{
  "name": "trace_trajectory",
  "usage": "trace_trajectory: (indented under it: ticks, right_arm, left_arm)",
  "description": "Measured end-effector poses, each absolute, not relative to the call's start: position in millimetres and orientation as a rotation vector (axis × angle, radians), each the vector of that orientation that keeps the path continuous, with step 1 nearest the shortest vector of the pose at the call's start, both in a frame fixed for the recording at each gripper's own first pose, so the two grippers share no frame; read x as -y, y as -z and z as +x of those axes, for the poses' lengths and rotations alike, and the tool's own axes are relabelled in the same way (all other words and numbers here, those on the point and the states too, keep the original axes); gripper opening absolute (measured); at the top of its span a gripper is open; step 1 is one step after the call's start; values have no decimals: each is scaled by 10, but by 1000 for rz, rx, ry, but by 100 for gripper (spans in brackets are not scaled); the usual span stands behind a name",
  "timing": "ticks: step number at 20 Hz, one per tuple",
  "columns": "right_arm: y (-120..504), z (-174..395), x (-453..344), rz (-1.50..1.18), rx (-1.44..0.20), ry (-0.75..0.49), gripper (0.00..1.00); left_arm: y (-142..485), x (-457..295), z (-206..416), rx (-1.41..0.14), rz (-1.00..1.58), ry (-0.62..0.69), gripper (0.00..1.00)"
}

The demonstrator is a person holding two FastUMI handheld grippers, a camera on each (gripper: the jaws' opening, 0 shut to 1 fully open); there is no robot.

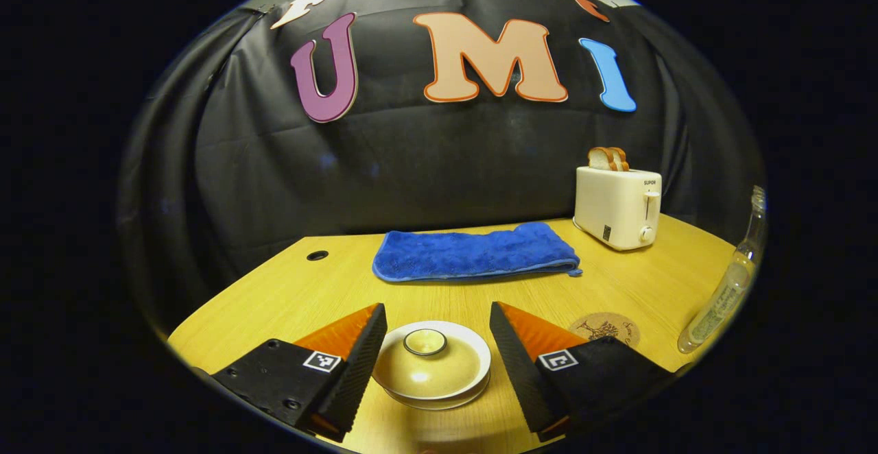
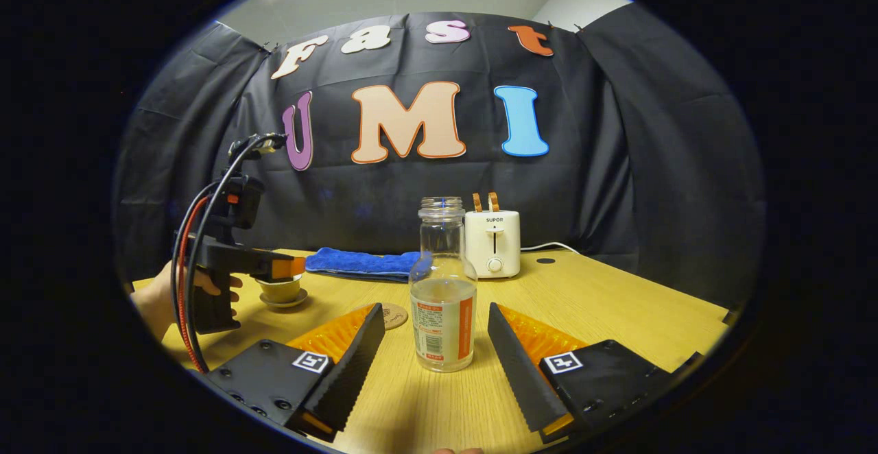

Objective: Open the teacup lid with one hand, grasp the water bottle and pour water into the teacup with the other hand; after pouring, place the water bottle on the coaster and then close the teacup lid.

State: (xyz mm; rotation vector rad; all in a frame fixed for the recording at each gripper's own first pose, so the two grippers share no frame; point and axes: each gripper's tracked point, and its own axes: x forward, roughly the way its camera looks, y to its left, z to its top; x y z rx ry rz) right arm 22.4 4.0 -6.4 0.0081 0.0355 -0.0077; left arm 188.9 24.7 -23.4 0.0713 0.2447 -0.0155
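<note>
Teacup lid (image 1: 431, 359) on, cup hidden | left gripper (image 1: 435, 361) apart | right gripper (image 2: 435, 352) apart

teacup lid (image 1: 431, 365): cream, dark-ringed knob
water bottle (image 2: 443, 289): clear glass, white-and-orange label
coaster (image 1: 604, 328): tan, dark tree drawing
towel (image 1: 475, 252): blue
toaster (image 1: 617, 206): cream-white
table (image 1: 288, 296): yellow wood grain

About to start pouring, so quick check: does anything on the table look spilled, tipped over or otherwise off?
Nothing stands out. The water bottle stands upright and uncapped on the table, with no puddle around it. The lid sits level on the teacup, the coaster lies flat, and the blue towel is neatly folded near the toaster.
</note>
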Motion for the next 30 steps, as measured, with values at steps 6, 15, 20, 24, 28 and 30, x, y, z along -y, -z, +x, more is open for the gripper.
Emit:
trace_trajectory:
  ticks: [6, 15, 20, 24, 28, 30]
  right_arm:
    - [88, 232, -7, 23, -50, 4, 95]
    - [159, 249, 4, 3, -92, -4, 98]
    - [154, 246, 33, 7, -96, 11, 96]
    - [161, 252, 22, 0, -96, 9, 95]
    - [177, 260, 28, 0, -106, 13, 97]
    - [162, 252, 36, -1, -99, 19, 97]
  left_arm:
    - [296, -343, 1907, -264, 96, -26, 61]
    - [329, -380, 1924, -267, 94, -33, 43]
    - [325, -353, 1930, -267, 94, -14, 27]
    - [294, -385, 1917, -251, 88, -2, 25]
    - [-24, -366, 1857, -140, 65, 17, 25]
    - [-197, -402, 1772, -90, 76, 9, 25]
